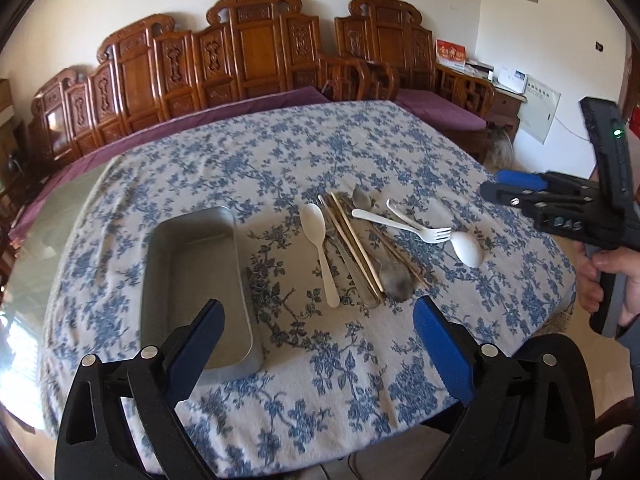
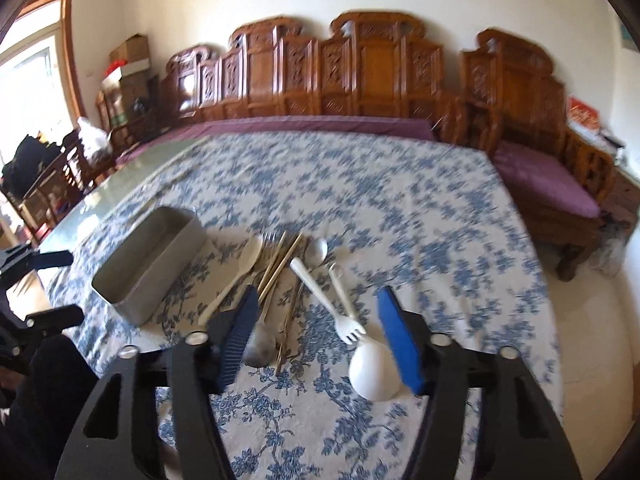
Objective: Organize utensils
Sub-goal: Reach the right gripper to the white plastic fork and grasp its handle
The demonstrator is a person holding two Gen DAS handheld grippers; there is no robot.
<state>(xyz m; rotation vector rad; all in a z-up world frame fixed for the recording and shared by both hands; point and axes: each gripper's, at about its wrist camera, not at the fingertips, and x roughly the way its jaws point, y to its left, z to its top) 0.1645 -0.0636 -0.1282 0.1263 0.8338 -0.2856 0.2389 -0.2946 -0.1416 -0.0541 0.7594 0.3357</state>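
On the blue-flowered tablecloth (image 1: 304,152) lies a heap of utensils: a white plastic spoon (image 1: 322,248), wooden chopsticks (image 1: 356,240), a large metal spoon (image 1: 394,280), a white fork (image 1: 400,226) and a second white spoon (image 1: 466,248). To their left stands an empty grey metal tray (image 1: 188,264). My left gripper (image 1: 318,312) hangs open above the near ends of the utensils and holds nothing. My right gripper (image 2: 318,296) is open over the fork (image 2: 328,304). The white spoon's bowl (image 2: 372,368) lies just beside its right finger. Nothing is pressed between its pads.
Carved wooden benches (image 1: 248,52) with purple cushions line the wall behind the table. The table's near edge runs just under both grippers. In the left wrist view the right gripper (image 1: 500,188) and the hand holding it come in from the right. Bare glass tabletop (image 2: 132,172) shows at far left.
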